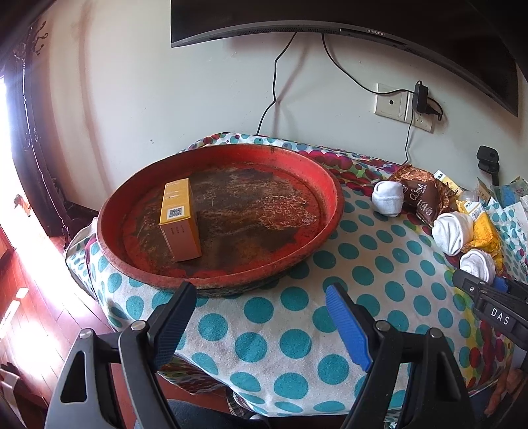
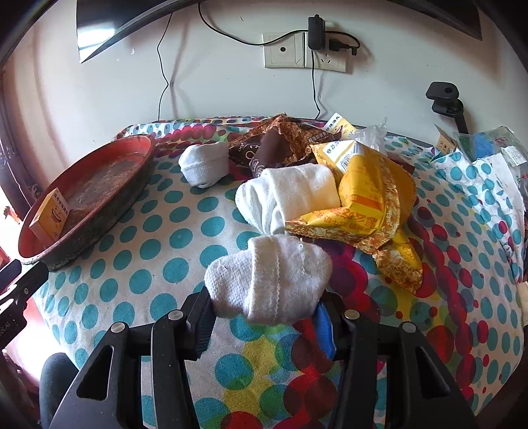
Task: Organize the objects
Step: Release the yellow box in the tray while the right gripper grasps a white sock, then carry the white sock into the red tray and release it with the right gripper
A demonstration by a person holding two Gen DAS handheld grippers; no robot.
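Now the right gripper [image 2: 264,316] is closed around a rolled white sock [image 2: 267,283]. The left gripper [image 1: 260,316] hangs open and empty, near the red tray [image 1: 330,194] with a yellow box [image 1: 180,219] inside.

A pale wall [image 1: 138,85] carries a dark curved screen [image 1: 330,16] and a white socket plate [image 2: 287,49]. Bright daylight floods the reddish wooden floor [image 1: 36,316] at left.

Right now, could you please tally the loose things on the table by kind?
Rolled white socks: 3, at and, in the right gripper
Snack packets: 2, brown and yellow
Box in the tray: 1
Total: 6
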